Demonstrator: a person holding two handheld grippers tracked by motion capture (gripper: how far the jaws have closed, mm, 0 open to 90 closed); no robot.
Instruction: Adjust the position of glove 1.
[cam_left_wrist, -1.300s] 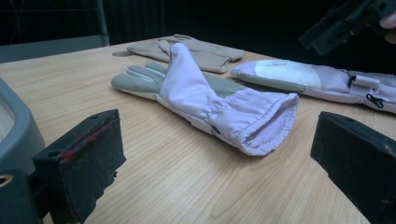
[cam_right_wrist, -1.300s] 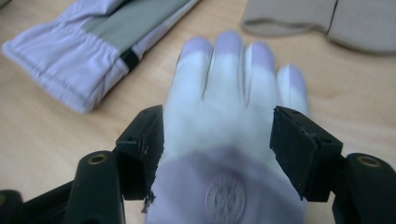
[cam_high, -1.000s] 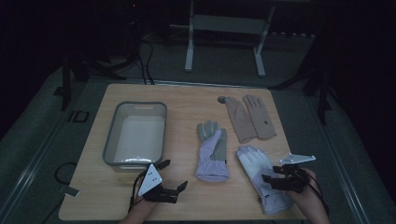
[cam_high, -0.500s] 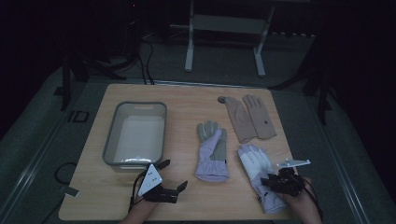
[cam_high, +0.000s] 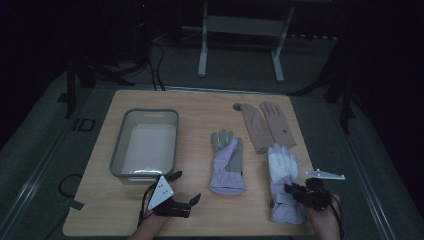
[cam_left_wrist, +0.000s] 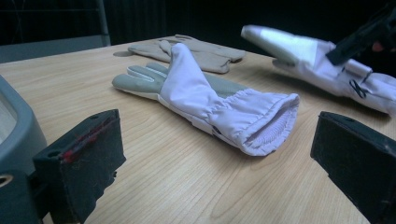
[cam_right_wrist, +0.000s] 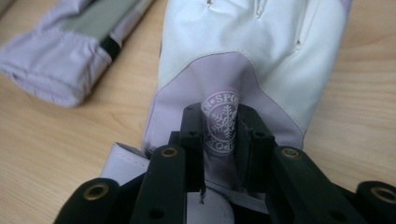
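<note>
in the high view, the white and lilac glove (cam_high: 283, 182) lies flat near the right front corner of the tabletop (cam_high: 200, 107), its long axis running almost straight from the near edge to the far edge, fingers pointing away from the person and the cuff toward them. the right tool (cam_high: 291, 190) sits over the cuff end, its jaws having just been closing with a ridge of the glove's fabric between them. the second lilac glove (cam_high: 227, 162), with a grey-green palm, lies to its left, also fingers away, and a tan glove (cam_high: 267, 125) rests farther back, near the first glove's fingertips. the grey bin (cam_high: 146, 145) stands at the left, and the left tool (cam_high: 187, 187) hovers in front of it with its jaws spread and nothing between them. in the left gripper view, the left tool's two black jaws stand wide apart over bare wood; the second lilac glove (cam_left_wrist: 210, 105) lies ahead with its open cuff facing the camera, and beyond it to the right the white and lilac glove (cam_left_wrist: 317, 63) stretches at a slant, its finger end raised slightly, with the right tool (cam_left_wrist: 345, 49) at its cuff. in the right gripper view, the right tool (cam_right_wrist: 223, 140) pinches a raised fold of lilac fabric on the back of the white and lilac glove (cam_right_wrist: 252, 51), right at a round snowflake logo (cam_right_wrist: 221, 123); the glove's long axis runs straight up the frame, fingers pointing away from the tool.
</note>
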